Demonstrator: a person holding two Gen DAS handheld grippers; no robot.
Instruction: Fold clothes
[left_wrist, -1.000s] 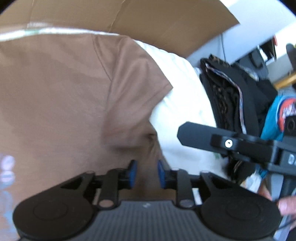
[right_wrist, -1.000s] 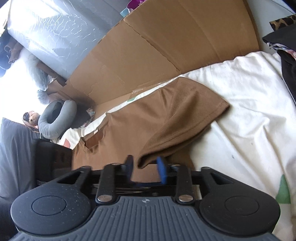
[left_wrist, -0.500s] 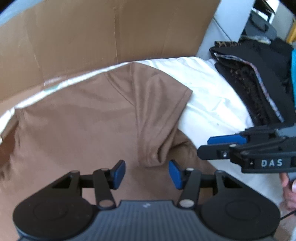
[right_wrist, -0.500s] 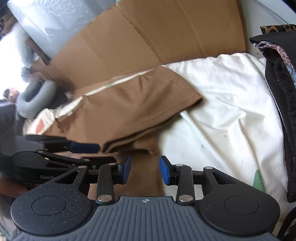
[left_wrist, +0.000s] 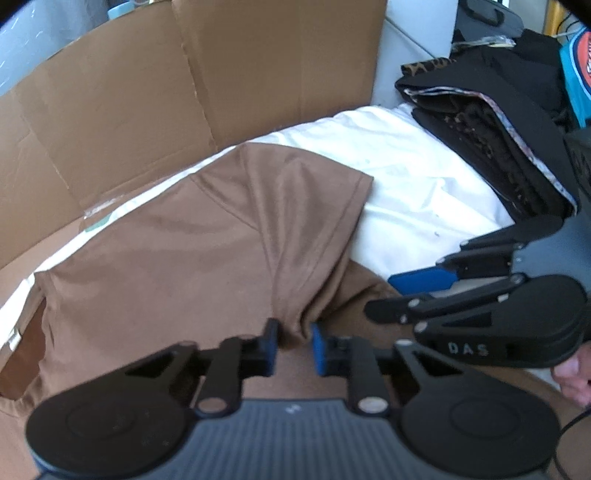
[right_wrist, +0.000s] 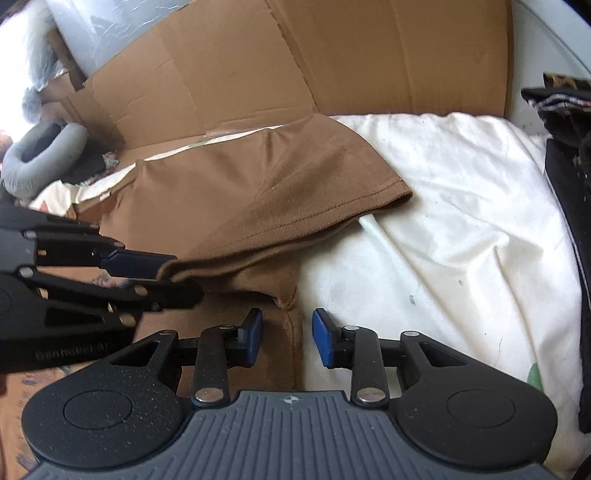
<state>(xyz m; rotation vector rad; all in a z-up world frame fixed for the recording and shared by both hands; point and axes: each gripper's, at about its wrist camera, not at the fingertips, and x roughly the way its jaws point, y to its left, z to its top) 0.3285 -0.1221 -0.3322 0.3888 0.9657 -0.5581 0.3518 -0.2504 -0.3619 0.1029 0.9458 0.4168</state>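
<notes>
Progress: early, brown shirt (left_wrist: 166, 266) unfolded | you are closing left gripper (left_wrist: 293, 349) on sleeve (left_wrist: 306, 236) fold | right gripper (right_wrist: 288, 338) closing, still apart, beside sleeve.

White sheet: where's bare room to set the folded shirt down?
Free: white sheet between the brown shirt sleeve hem and the dark clothes pile. Crowded: near edge, where both tongs meet at the shirt's fold; cardboard blocks the back.
</notes>
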